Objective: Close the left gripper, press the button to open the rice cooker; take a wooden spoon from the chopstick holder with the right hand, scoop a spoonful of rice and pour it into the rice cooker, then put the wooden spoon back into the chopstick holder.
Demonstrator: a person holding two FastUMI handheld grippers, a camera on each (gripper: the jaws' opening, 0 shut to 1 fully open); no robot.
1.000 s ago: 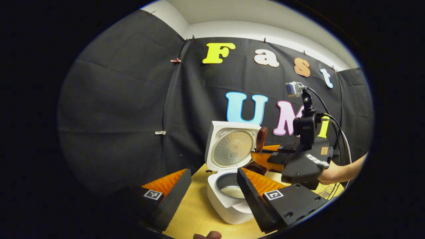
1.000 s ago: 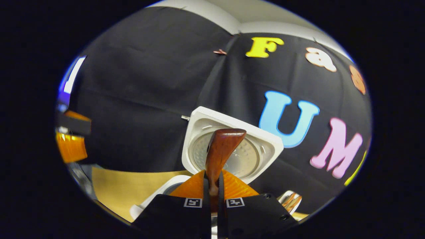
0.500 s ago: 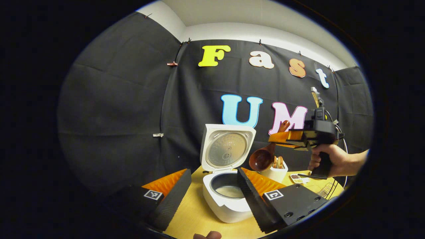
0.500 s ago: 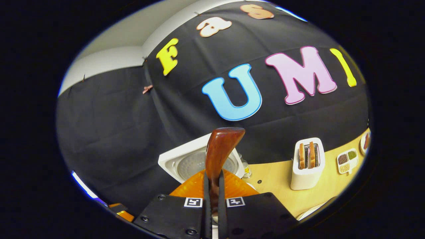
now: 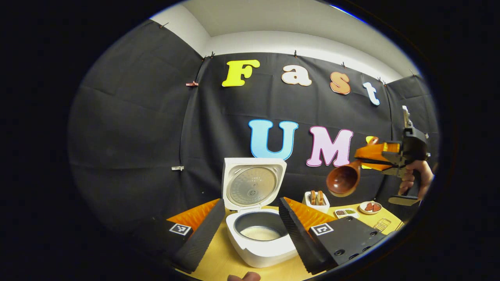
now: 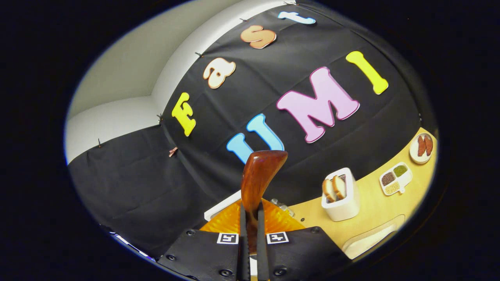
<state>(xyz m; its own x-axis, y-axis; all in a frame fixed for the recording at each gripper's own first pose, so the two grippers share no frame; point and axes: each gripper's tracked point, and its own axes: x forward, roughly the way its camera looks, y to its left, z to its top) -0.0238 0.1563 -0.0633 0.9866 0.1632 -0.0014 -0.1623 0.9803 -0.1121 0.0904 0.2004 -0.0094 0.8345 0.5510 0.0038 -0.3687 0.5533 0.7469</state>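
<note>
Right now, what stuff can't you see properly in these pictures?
- Spoon bowl: right gripper view, hidden below the gripper.
- Rice cooker button: left gripper view, the front is cut off at the bottom edge.
- Little dishes: left gripper view, too small to tell the food.
- Spoon holder: left gripper view, its base hides behind a finger.

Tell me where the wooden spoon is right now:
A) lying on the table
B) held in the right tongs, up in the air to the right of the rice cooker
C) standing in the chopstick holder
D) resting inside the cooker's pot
B: in the left gripper view the right tongs clamp the handle of the wooden spoon, its bowl hanging in the air to the right of the open rice cooker.
</note>
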